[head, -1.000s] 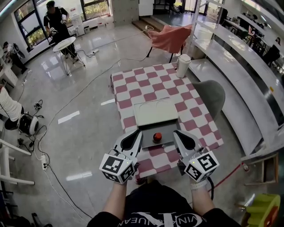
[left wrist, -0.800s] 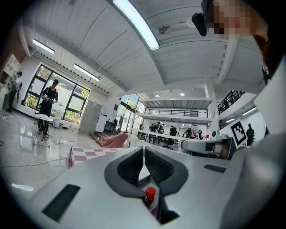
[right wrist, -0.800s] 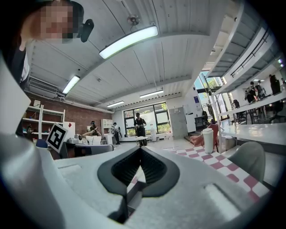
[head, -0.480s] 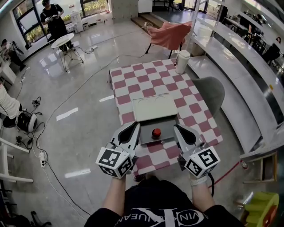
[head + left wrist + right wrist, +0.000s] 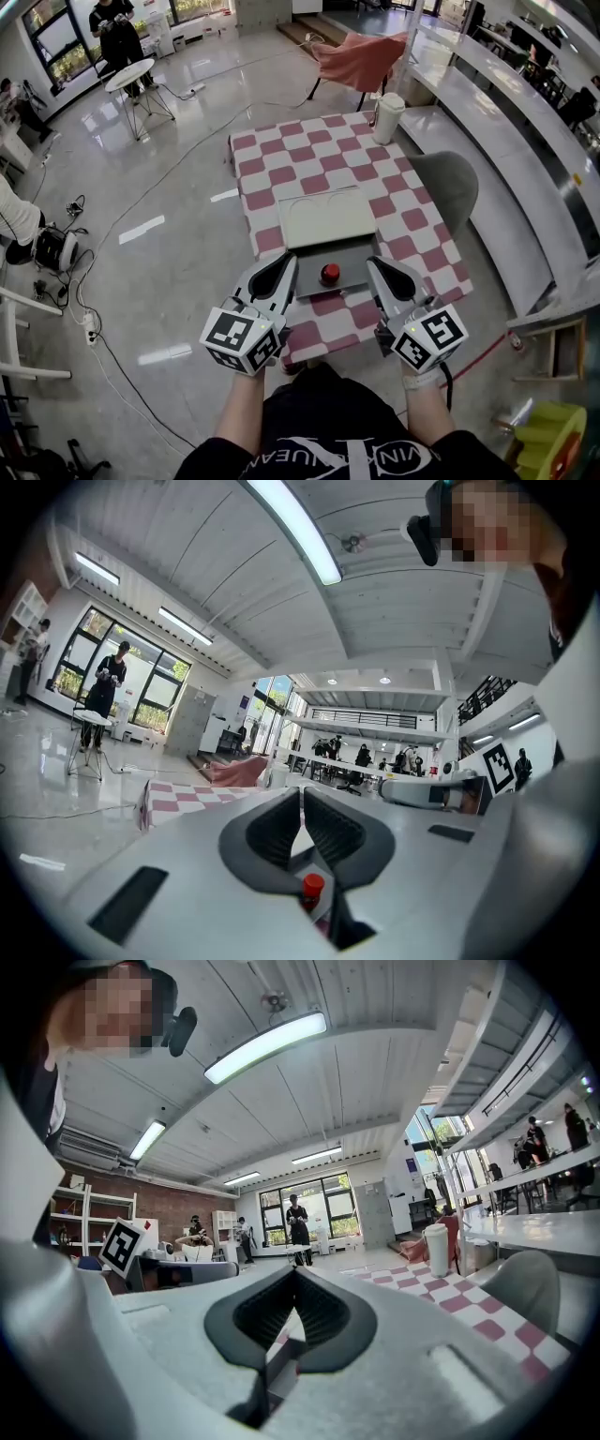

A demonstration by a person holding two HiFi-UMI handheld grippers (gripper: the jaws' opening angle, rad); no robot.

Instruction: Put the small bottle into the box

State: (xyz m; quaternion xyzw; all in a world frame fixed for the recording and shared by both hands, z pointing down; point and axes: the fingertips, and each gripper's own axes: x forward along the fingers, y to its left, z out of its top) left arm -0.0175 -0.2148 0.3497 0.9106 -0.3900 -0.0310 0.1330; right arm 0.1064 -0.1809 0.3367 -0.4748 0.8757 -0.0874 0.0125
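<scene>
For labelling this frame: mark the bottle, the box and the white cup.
bottle [image 5: 330,273], head view, on its red cap.
box [image 5: 327,217], head view, on the middle of its pale lid.
cup [image 5: 386,118], head view, on its white side.

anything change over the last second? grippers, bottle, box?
Nothing in the scene visibly moved; only the head view shifted slightly. The left gripper and right gripper stay shut and empty on either side of the open box. The red-capped small bottle stands on the box's grey part as before.
</scene>
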